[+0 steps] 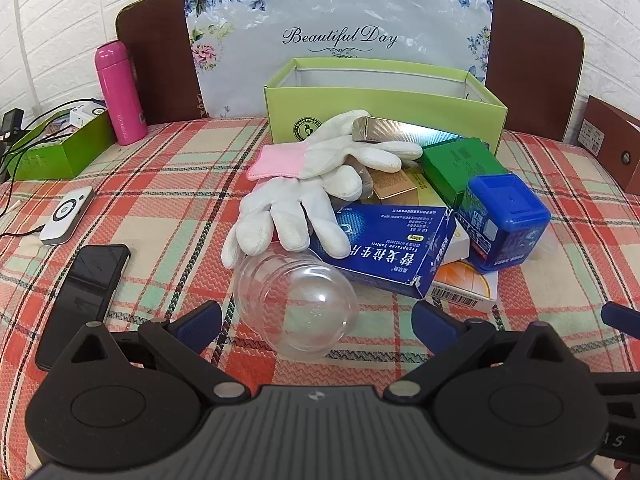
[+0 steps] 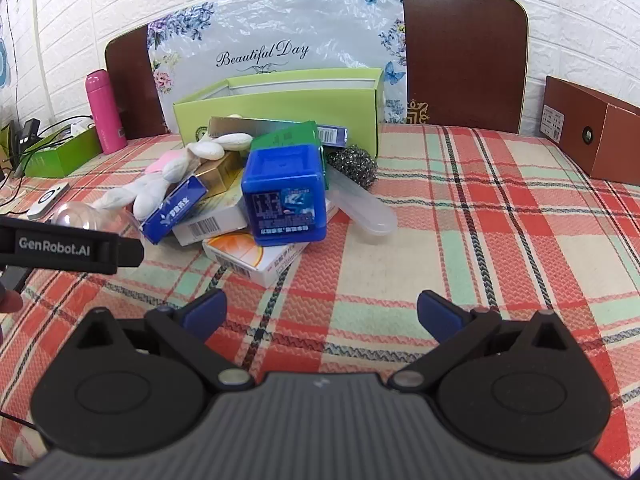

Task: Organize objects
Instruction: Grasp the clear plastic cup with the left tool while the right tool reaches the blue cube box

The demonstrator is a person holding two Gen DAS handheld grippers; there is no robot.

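Two grippers, mine, left (image 1: pixel 316 320) and right (image 2: pixel 322 312), both spread wide, empty. Pile sits on counter (image 2: pixel 480 240) before green box (image 1: pixel 384 108). Glass (image 1: pixel 296 304) on its side under gloves (image 1: pixel 304 200); could roll if nudged. Stacked cartons (image 1: pixel 388 248) may slide.

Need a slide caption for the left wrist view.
Open left gripper faces a clear glass cup lying before a pile of white gloves and boxes.

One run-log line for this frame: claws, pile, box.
left claw: open, empty, glass jar ahead | right claw: open, empty | pile: unsorted beside green box
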